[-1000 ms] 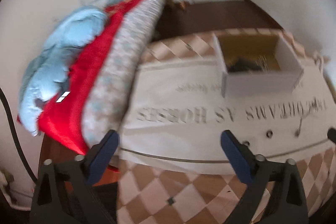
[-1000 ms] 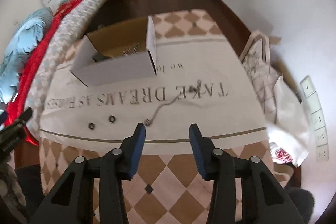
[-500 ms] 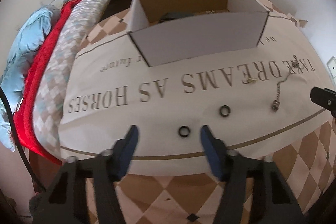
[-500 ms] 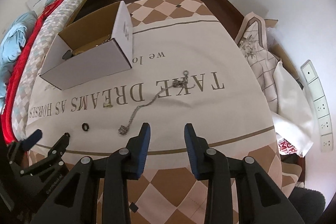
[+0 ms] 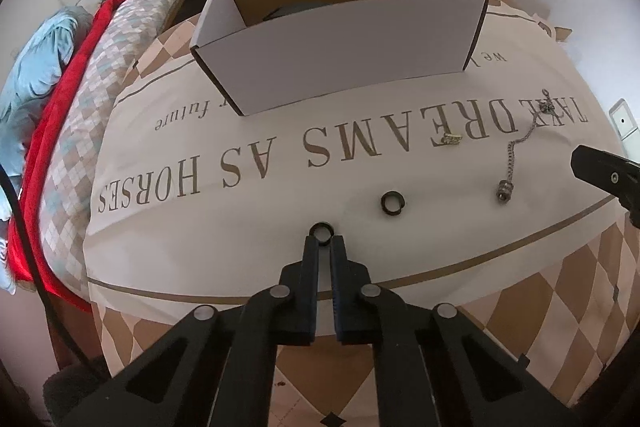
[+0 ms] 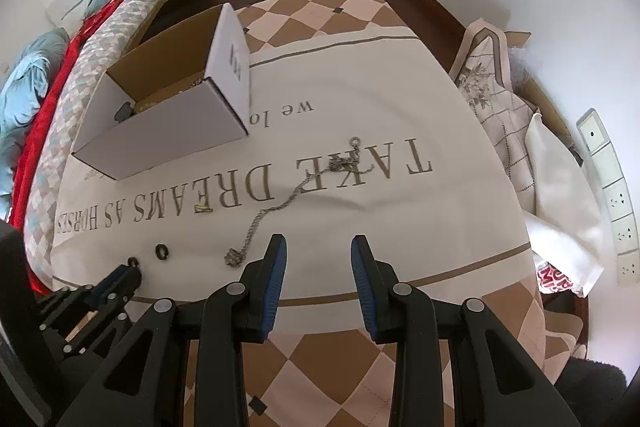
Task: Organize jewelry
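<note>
My left gripper (image 5: 324,241) is shut on a small black ring (image 5: 321,230) at its fingertips, low on the cloth; the ring also shows in the right wrist view (image 6: 132,262). A second black ring (image 5: 392,203) lies just right of it. A gold earring (image 5: 452,139) and a silver chain (image 5: 520,155) lie further right. The white cardboard box (image 5: 340,51) stands behind, open-topped, with dark items inside. My right gripper (image 6: 316,247) is open and empty, just right of the chain's end (image 6: 233,259).
The lettered cream cloth (image 6: 400,211) covers a checked table. A bed with red and blue bedding (image 5: 60,75) runs along the left. Folded cloths and bags (image 6: 520,131) crowd the right edge by a wall with sockets (image 6: 612,195).
My left gripper swung from the bed toward the table, moved onto the nearest black ring and closed on it. My right gripper came closer to the chain and stayed open.
</note>
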Demonstrator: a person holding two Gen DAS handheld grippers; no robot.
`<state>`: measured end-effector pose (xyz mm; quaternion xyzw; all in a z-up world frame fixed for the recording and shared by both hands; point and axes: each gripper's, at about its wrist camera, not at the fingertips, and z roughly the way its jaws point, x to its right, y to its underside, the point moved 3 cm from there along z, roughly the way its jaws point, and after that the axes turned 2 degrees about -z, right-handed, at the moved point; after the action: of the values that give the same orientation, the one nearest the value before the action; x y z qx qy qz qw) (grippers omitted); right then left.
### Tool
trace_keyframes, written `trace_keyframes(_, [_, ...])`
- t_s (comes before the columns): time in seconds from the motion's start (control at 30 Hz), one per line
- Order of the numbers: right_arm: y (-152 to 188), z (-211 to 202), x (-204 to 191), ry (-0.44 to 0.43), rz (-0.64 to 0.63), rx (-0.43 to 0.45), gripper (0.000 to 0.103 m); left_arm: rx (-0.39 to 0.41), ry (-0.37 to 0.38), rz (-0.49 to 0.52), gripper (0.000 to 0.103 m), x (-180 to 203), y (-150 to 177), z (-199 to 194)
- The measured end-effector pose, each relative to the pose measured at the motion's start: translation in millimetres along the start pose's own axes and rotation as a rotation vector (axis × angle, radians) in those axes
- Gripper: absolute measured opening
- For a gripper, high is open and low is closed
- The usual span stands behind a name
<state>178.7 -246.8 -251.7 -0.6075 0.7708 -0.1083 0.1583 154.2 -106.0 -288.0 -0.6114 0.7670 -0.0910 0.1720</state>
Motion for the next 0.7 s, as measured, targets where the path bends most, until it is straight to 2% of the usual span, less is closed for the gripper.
trace_keyframes(0.2, [-1.5, -5.9, -11.9, -0.037, -0.012, 0.01, 0.036, 0.023, -0.014, -0.016, 0.002, -14.2, -1.9, -2.7])
trace_keyframes(0.37, [-0.8, -7.6, -37.8, -0.092, -0.057, 0.011, 0.036, 0.033, -0.08, -0.035, 0.002, -51.9, -2.7, 0.6])
trace_keyframes(0.47, [4.2, 0.3, -69.5, -0.121, -0.116, 0.001, 0.036, 0.022, -0.114, -0.058, 0.002, -75.1, 0.5, 5.7])
trace_keyframes(0.7, [12.7, 17.5, -116.5, -0.151, -0.184, -0.018, 0.036, 0.005, -0.165, -0.119, 0.002, -121.9, 10.5, 12.7])
